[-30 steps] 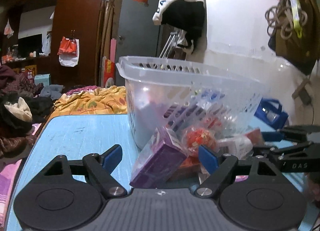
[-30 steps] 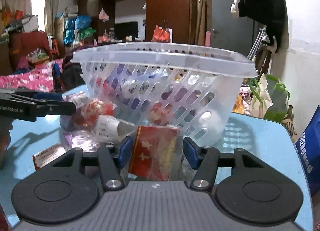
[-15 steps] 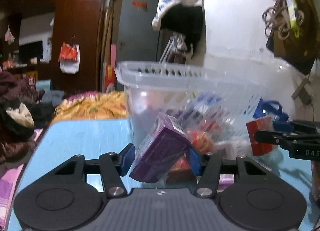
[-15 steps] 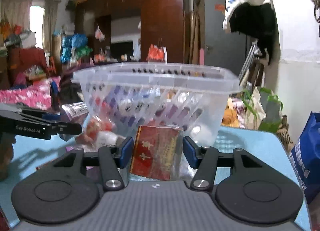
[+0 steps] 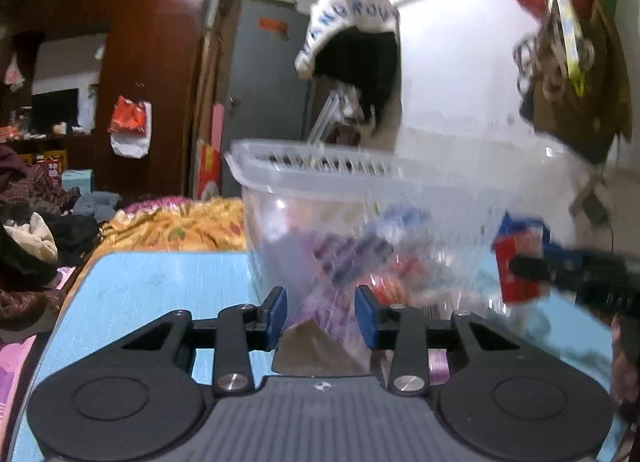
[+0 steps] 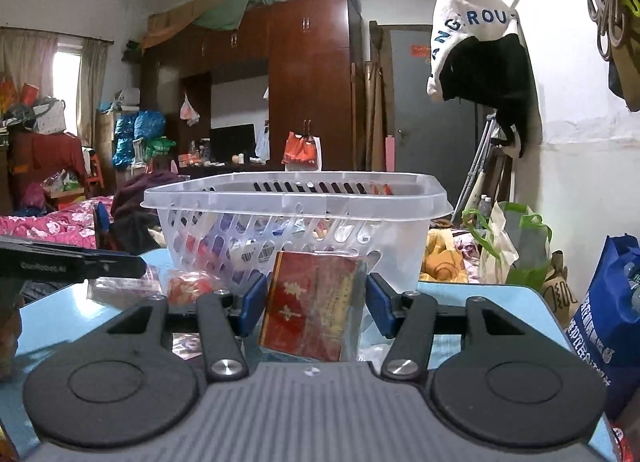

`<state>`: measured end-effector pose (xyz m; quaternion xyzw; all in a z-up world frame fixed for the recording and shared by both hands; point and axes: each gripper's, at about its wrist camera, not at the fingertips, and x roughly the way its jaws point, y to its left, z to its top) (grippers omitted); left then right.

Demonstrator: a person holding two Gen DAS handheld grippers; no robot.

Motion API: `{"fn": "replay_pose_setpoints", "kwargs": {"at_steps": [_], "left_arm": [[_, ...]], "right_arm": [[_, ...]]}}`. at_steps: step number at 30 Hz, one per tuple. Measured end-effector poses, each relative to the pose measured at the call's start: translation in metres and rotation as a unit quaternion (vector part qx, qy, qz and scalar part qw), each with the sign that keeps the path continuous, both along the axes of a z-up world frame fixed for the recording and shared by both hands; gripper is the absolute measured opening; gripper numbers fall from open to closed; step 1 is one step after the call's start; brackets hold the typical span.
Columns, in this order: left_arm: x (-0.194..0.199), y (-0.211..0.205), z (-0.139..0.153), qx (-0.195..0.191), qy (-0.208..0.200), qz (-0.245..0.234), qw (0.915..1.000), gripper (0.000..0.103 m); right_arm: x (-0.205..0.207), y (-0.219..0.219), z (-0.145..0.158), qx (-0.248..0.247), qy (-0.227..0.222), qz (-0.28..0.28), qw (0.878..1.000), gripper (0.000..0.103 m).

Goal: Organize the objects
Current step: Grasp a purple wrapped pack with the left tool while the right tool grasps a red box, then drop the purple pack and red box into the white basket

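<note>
Clear slotted basket (image 6: 296, 217) stands on blue table (image 6: 480, 302); just before its near wall, right gripper (image 6: 316, 304) clenches a red packet (image 6: 312, 310), left gripper (image 5: 322, 316) clenches a purple bagged packet (image 5: 326, 322), view blurred.

At lower centre, the right gripper (image 6: 316, 302) clamps a red packet (image 6: 314, 308) with gold print. Behind it, mid-frame, stands a clear slotted basket (image 6: 296, 197) on the blue table (image 6: 480, 294).
</note>
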<state>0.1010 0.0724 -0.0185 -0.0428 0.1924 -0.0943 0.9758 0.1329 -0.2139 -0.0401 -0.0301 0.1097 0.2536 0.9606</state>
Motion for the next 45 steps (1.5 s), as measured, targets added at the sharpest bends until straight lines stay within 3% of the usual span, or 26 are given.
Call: {"fn": "replay_pose_setpoints", "kwargs": {"at_steps": [2,5,11,12,17,25,31,36,39,42,45], "left_arm": [[0.003,0.000,-0.002,0.000,0.015,-0.016,0.9998,0.048],[0.013,-0.007,-0.008,0.024,0.081,-0.033,0.9959,0.050],[0.009,-0.005,-0.008,0.042,0.087,-0.018,0.9951,0.048],[0.006,-0.003,-0.006,0.039,0.080,-0.017,0.9959,0.040],[-0.013,-0.003,-0.004,0.048,0.033,-0.004,0.9983,0.040],[-0.028,-0.002,0.012,0.008,-0.019,-0.009,0.9997,0.040],[-0.035,0.001,0.042,-0.027,-0.070,-0.009,0.9972,0.040],[-0.004,-0.005,0.102,-0.058,-0.099,-0.017,0.9932,0.040],[0.035,-0.011,0.131,-0.069,-0.082,-0.005,0.9942,0.040],[0.070,-0.014,0.140,-0.072,-0.062,0.012,0.9954,0.040],[0.093,-0.014,0.135,-0.074,-0.046,0.027,0.9958,0.040]], "right_arm": [[0.001,0.000,0.000,0.000,0.002,0.002,1.000,0.058],[0.000,0.000,-0.001,0.003,0.001,0.002,1.000,0.058],[0.000,0.000,-0.002,0.003,0.003,0.000,1.000,0.058],[0.000,0.000,-0.002,0.003,0.002,0.001,1.000,0.058],[-0.003,0.000,-0.003,0.002,-0.005,-0.007,1.000,0.058],[-0.012,-0.004,-0.002,0.015,-0.030,-0.015,0.999,0.057],[-0.026,-0.004,0.012,0.022,-0.052,-0.010,0.998,0.057],[-0.023,0.009,0.067,0.012,-0.086,-0.005,0.996,0.057],[0.005,0.024,0.103,-0.004,-0.089,-0.010,0.996,0.058],[0.049,0.033,0.123,-0.002,-0.054,-0.029,0.998,0.058],[0.076,0.041,0.121,-0.006,-0.033,-0.032,0.999,0.058]]}}
